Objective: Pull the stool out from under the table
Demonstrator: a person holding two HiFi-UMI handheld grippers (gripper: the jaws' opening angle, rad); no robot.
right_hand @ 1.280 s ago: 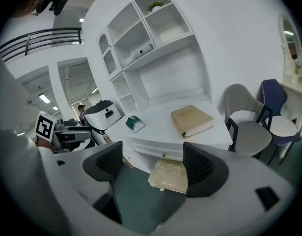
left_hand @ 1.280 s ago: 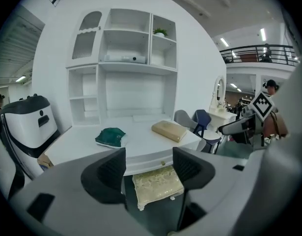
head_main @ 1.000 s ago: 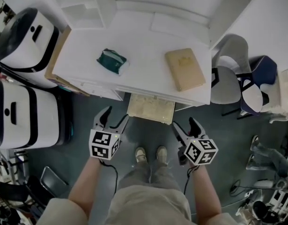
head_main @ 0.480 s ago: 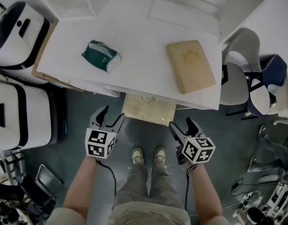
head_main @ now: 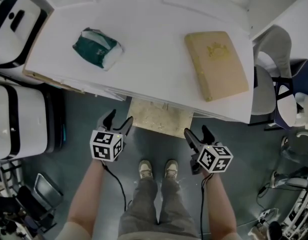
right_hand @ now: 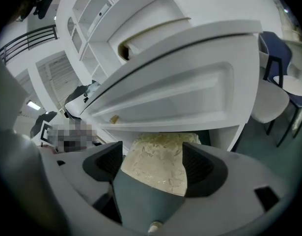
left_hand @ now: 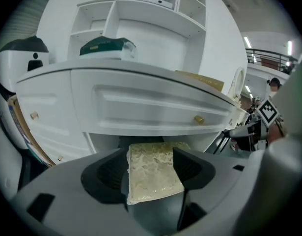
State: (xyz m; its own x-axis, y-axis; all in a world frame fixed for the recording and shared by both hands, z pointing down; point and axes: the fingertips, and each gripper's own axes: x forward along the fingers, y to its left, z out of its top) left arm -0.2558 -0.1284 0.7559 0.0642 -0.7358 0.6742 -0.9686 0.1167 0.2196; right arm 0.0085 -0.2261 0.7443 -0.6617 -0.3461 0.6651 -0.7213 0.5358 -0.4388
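A stool with a cream, mottled seat [head_main: 160, 119] sticks out a little from under the white table [head_main: 154, 54], the rest hidden beneath it. My left gripper [head_main: 118, 121] hovers open off the seat's left front corner, nothing between its jaws. My right gripper [head_main: 198, 134] hangs open off the right front corner, also empty. In the left gripper view the seat [left_hand: 151, 171] shows between the jaws, below the table's drawer front [left_hand: 141, 109]. The right gripper view frames the same seat [right_hand: 160, 163] under the table edge.
On the table lie a green pouch [head_main: 96, 48] and a tan book [head_main: 216, 64]. White-and-black machines [head_main: 16, 119] stand at the left, chairs [head_main: 279, 84] at the right. The person's shoes [head_main: 158, 169] stand on the grey floor just behind the stool.
Both grippers have dropped lower in front of the table, and the head has come down with them. Their jaws stayed open. The stool has not moved.
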